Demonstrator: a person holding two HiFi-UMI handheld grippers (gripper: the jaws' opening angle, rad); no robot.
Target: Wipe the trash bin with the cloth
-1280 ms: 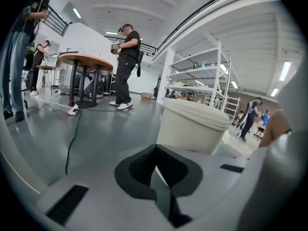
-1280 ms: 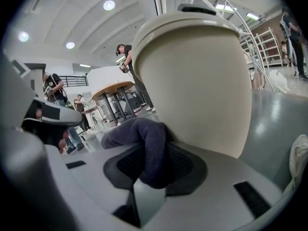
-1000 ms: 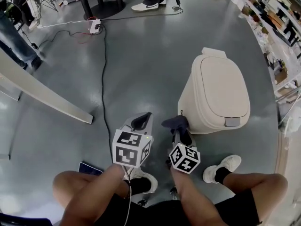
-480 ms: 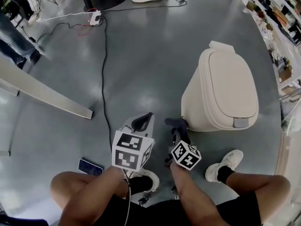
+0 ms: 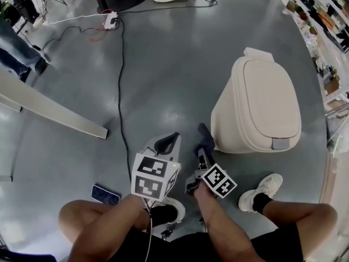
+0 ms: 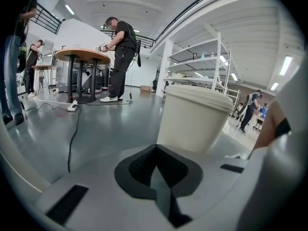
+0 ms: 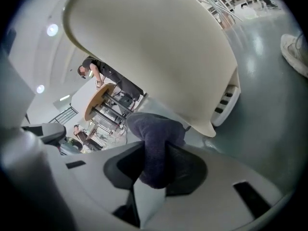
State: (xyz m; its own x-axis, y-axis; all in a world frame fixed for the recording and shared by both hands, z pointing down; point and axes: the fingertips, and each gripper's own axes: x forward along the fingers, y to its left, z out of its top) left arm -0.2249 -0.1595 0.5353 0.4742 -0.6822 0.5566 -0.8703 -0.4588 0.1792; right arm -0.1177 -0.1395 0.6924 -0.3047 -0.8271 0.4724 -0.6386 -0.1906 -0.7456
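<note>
Our right gripper (image 5: pixel 203 149) has tipped toward the smooth, rounded cream bin (image 5: pixel 256 105), pinching the fuzzy dark cloth (image 5: pixel 205 137); our left gripper (image 5: pixel 166 143) is pressed together.

Glossy grey floor (image 5: pixel 174 81), crossed by a black cable (image 5: pixel 119 91) leading from a white power strip (image 5: pixel 110 19). Dark phone (image 5: pixel 105 193) lying flat on it, apart from a long white beam (image 5: pixel 54 116). Farther off, a person (image 6: pixel 121 47) standing at a round wooden table (image 6: pixel 82 56), with white shelving (image 6: pixel 202 66) nearby.
</note>
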